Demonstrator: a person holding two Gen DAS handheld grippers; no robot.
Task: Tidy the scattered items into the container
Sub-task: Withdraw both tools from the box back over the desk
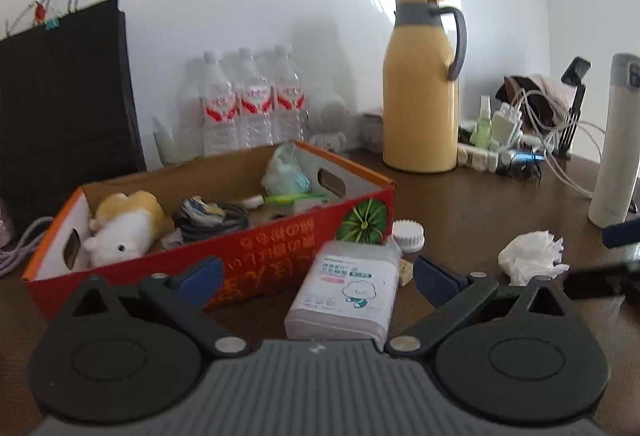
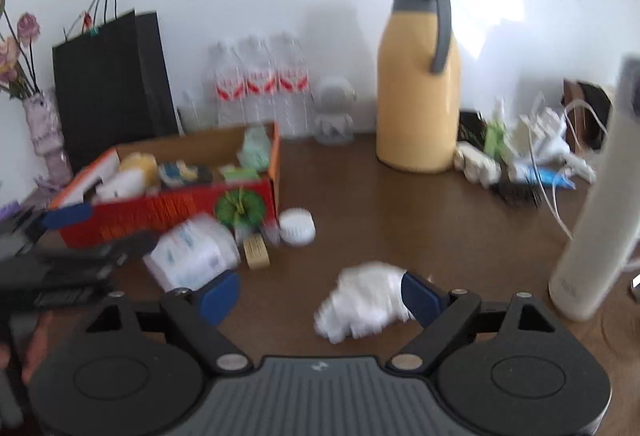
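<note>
An orange-red cardboard box (image 1: pixel 280 256) sits on the brown table, holding a plush toy (image 1: pixel 124 228), cables and a green packet. A wet-wipes pack (image 1: pixel 348 292) lies in front of it, between the open fingers of my left gripper (image 1: pixel 318 282). A white round brush head (image 1: pixel 408 232) and a small beige block lie beside the pack. A crumpled white tissue (image 2: pixel 364 300) lies between the open fingers of my right gripper (image 2: pixel 320 296), near the right pad. The box (image 2: pixel 168 211), the pack (image 2: pixel 196 252) and the brush head (image 2: pixel 297 227) also show in the right wrist view.
A yellow thermos jug (image 1: pixel 422 87) stands at the back, with water bottles (image 1: pixel 248 103), a black paper bag (image 1: pixel 64 103) and a tangle of chargers and cables (image 1: pixel 520 131). A tall white flask (image 2: pixel 592 220) stands at the right. A vase with flowers (image 2: pixel 44 139) is far left.
</note>
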